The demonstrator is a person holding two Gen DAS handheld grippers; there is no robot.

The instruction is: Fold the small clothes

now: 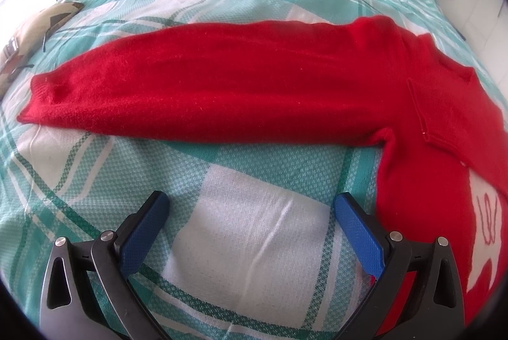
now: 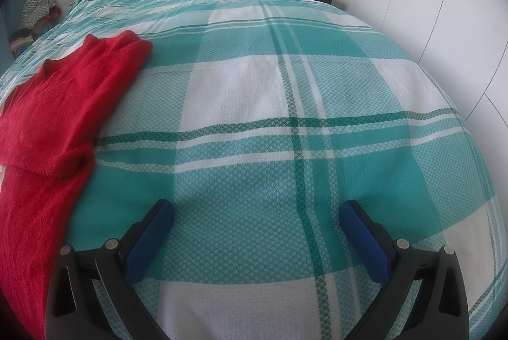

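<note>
A red knit sweater point(image 1: 222, 79) lies flat on the bed. In the left wrist view one long sleeve stretches out to the left, its ribbed cuff at the far left end, and the body runs down the right side, showing a white patch with red stitching. In the right wrist view the sweater point(image 2: 60, 105) lies at the left, its other sleeve folded across the body.

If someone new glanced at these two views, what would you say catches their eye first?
The bright red sweater stands out at once, lying on the teal and white plaid bedspread, one sleeve stretched out sideways across the left wrist view. Next come the blue-padded tools: the left tool and the right tool both hang open above the bedspread, holding nothing.
</note>
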